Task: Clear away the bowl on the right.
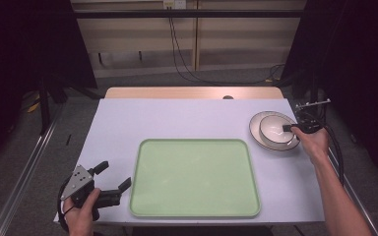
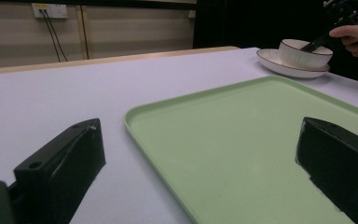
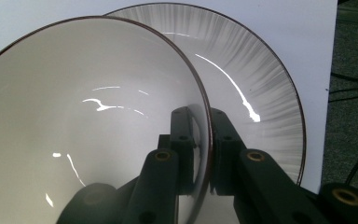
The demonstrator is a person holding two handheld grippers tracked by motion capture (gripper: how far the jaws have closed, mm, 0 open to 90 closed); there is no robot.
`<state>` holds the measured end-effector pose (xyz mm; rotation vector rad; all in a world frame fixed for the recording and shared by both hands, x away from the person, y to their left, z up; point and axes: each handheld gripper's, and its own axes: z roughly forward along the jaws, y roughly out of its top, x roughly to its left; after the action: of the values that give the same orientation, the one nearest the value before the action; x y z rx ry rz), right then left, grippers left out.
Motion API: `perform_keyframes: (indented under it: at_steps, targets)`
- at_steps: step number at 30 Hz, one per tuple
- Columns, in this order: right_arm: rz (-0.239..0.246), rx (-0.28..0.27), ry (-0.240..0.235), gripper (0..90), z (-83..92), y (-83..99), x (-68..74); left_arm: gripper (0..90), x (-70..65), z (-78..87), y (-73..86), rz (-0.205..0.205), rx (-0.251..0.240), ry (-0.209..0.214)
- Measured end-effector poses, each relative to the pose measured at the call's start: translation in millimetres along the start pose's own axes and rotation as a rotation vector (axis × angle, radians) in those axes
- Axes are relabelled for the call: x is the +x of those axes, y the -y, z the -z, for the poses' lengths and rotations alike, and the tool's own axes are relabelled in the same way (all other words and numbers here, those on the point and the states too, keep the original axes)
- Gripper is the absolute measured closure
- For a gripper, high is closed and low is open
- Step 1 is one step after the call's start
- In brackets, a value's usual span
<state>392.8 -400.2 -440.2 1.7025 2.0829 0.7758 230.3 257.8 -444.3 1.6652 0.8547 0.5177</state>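
A white bowl (image 1: 275, 129) with a dark rim sits on a white plate (image 1: 256, 132) at the table's right side. My right gripper (image 1: 288, 128) is shut on the bowl's near rim, one jaw inside and one outside the wall. In the right gripper view the bowl (image 3: 74, 116) and the plate (image 3: 261, 93) show close up, the rim pinched in the gripper (image 3: 204, 135). My left gripper (image 1: 113, 177) rests open at the front left, beside the pale green tray (image 1: 194, 179). Its view looks across the tray (image 2: 242, 140) to the bowl (image 2: 303, 53) and plate (image 2: 272, 63).
The tray lies bare in the middle of the pale table (image 1: 187, 115). A wooden strip (image 1: 192, 92) runs along the far edge. Cables (image 1: 334, 147) trail off the right side near the table's edge.
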Motion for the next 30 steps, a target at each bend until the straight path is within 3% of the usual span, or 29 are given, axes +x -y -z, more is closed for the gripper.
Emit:
perform_keyframes:
  at_steps: [17,30]
  targets:
    - [-0.026,-0.031,0.009,83.6,0.8,0.3,1.4,1.3,-0.7,1.1,-0.2,0.007,-0.01,0.002]
    - [-0.008,-0.059,-0.011,83.4,3.1,-0.7,1.1,1.3,-0.4,0.5,-0.1,0.006,-0.006,0.015]
